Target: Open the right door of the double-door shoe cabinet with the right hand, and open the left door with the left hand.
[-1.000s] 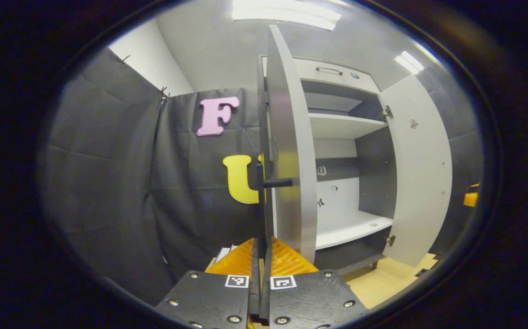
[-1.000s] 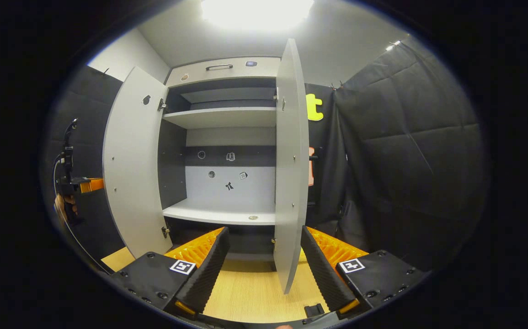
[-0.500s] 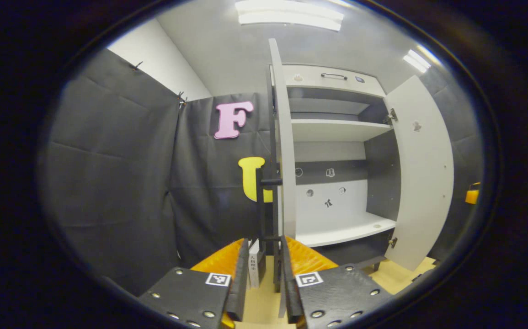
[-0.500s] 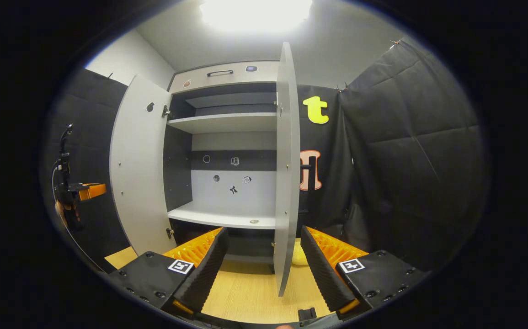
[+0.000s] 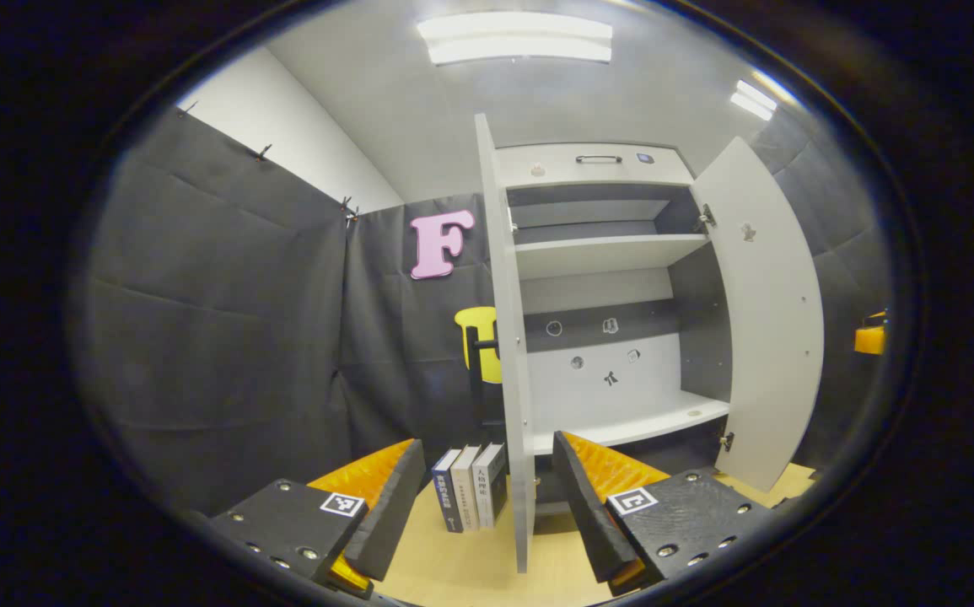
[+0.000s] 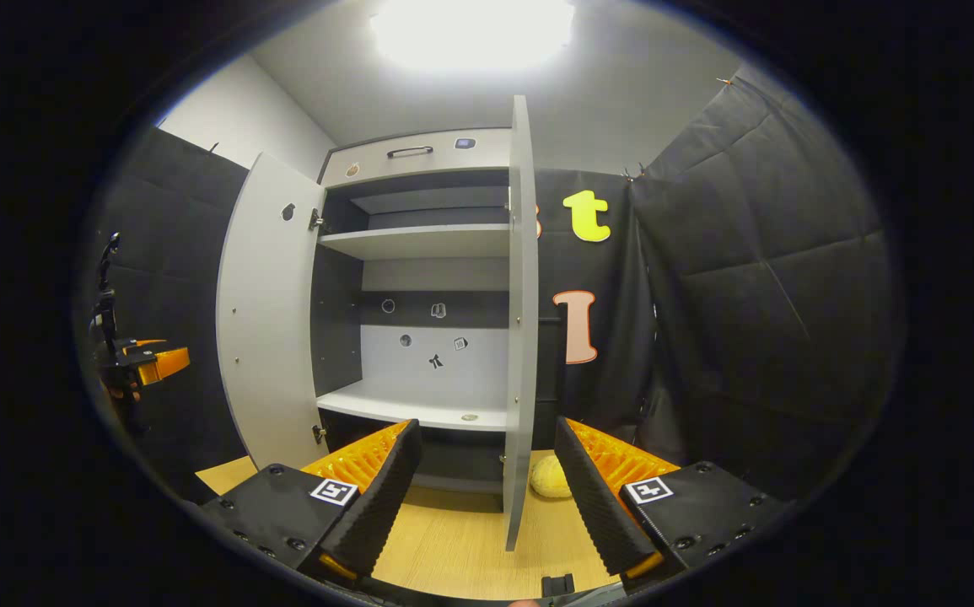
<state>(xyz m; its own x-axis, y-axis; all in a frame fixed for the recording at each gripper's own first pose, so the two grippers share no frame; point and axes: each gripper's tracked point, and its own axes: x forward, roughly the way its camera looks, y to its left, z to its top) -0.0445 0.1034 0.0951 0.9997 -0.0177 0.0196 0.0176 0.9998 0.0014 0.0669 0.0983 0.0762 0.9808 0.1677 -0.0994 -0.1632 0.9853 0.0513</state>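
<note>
shoe cabinet [image 5: 613,253] stands against the booth wall with both doors swung wide, interior shelves bare to view. in left gripper view, left door [image 5: 505,354] is seen edge-on at centre frame, its dark bar handle [image 5: 478,371] on the outer face to the left of the edge; right door [image 5: 765,320] stands open at the far side of the cabinet, inner face showing. in right gripper view, right door [image 6: 522,320] is edge-on at centre and left door [image 6: 271,320] is open on the far side. top drawer front [image 6: 419,156] with small handle sits above the door opening. wooden floor [image 6: 453,539] runs under the cabinet.

left gripper [image 5: 482,497] jaws wide apart, holding nothing, door edge lined up between them but not touching either finger. right gripper [image 6: 487,485] jaws wide apart too, empty, right door edge between them, no contact. left gripper also shows in right gripper view at far left [image 6: 145,362], with a hand on it.

row of books [image 5: 470,497] stands upright on the floor just left of left door's bottom edge. small yellowish round object [image 6: 550,476] lies on the floor just right of right door's bottom.
</note>
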